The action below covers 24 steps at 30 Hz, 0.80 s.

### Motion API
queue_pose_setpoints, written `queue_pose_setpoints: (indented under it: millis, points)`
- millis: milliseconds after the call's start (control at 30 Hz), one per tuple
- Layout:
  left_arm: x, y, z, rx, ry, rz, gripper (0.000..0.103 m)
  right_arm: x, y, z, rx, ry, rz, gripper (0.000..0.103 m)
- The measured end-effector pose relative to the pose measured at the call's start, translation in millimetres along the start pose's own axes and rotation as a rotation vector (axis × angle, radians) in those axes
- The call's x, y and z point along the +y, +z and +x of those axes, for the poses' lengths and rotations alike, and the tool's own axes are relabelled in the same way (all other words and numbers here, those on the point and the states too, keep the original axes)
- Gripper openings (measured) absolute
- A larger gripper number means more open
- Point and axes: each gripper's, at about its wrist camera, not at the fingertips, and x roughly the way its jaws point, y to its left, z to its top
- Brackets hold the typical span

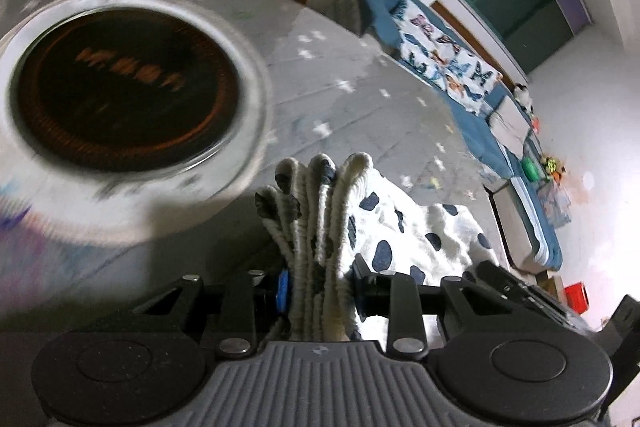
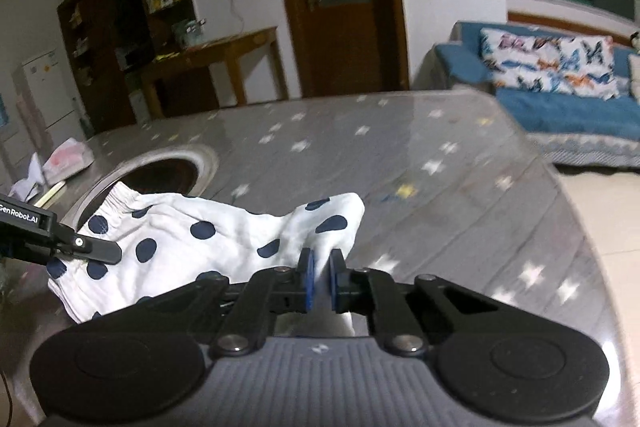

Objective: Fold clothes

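Left gripper [image 1: 320,287] jaws clamped on bunched waistband of polka-dot shorts [image 1: 404,231], lower centre of frame. Right gripper [image 2: 322,277] jaws pinching the hem, above grey surface [image 2: 420,155].

Left gripper [image 1: 320,291] and right gripper [image 2: 322,277] both angle downward, jaws clamped.

Grey star-patterned table [image 2: 400,155], a round dark inset [image 1: 124,87], crumpled paper [image 2: 64,157] lying on it
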Motion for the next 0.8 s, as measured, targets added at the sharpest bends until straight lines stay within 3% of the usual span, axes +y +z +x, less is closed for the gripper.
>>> queue_pose_setpoints:
  millis: [367, 800]
  points:
    - [-61.5, 24.3, 49.7, 0.003, -0.004, 0.11, 0.032, -45.7, 36.0, -0.4, -0.054, -0.146, 0.005, 0.006]
    - [-93.0, 35.1, 88.8, 0.005, 0.038, 0.198, 0.032, -86.3, 41.1, 19.9, -0.036, -0.219, 0.059, 0.002]
